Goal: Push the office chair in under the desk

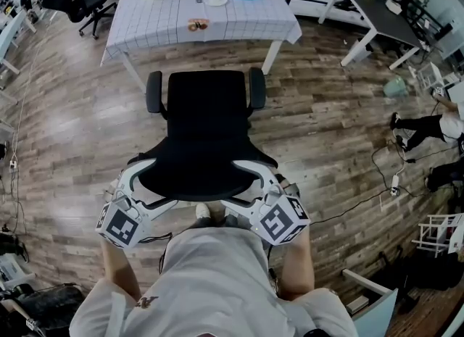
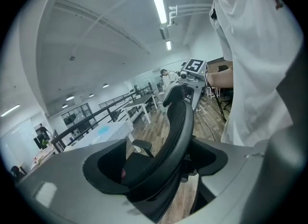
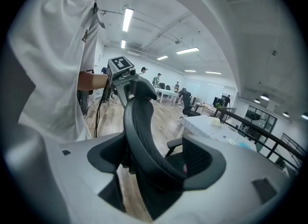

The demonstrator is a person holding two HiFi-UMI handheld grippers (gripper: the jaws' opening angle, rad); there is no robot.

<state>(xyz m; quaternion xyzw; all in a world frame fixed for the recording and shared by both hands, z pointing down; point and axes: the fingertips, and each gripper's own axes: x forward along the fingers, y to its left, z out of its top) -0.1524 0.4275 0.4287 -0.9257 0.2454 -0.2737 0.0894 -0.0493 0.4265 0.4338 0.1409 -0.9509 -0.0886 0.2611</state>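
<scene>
Light: bright, from the ceiling strips (image 2: 159, 5) above you.
Glare: pale sheen on the floor (image 1: 65, 132).
Edges: fisheye bend, dark corners.
Focus: your nearest foreground perhaps soft.

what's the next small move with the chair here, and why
Probably close both tools on the backrest. The left tool and right tool straddle its rim with jaws apart, not yet clamped, and the chair stands clear of the desk, so a firm hold looks needed before pushing it forward.
</scene>
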